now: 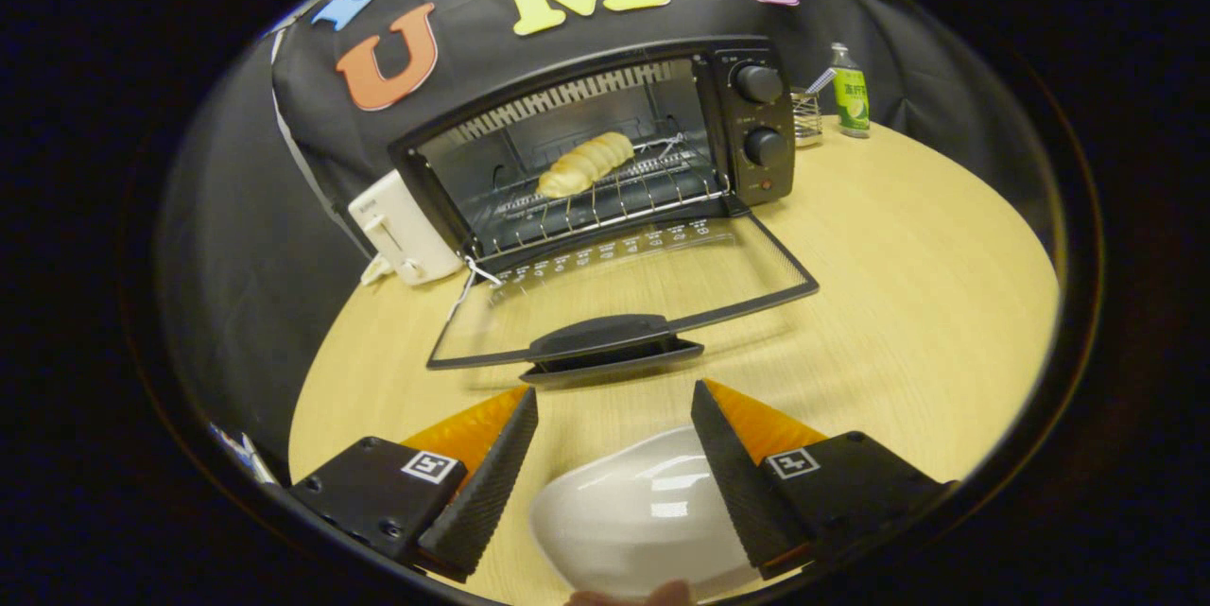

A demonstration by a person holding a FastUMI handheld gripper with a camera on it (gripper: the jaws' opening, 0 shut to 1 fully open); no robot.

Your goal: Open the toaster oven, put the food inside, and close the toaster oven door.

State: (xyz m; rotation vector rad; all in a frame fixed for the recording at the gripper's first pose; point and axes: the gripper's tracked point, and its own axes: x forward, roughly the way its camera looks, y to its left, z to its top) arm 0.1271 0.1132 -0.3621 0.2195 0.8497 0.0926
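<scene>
Wooden round table point(898, 237) in a black-cloth booth: gripper point(614, 426) hangs low over it w/ fingers spread wide, pinching nothing, an empty white dish point(633, 516) between & under them and the door handle point(610, 341) just ahead. Toaster oven point(605, 143) sits farther back, glass door point(624, 289) dropped flat toward the gripper, bread roll point(586, 164) already on the rack inside. Looks like only closing is left — next move prob. needs fingers under the handle, lifting door up & back till shut.

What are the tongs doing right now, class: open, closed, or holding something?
Tongs: open and holding nothing, above the white dish, just short of the lowered toaster oven door.
</scene>
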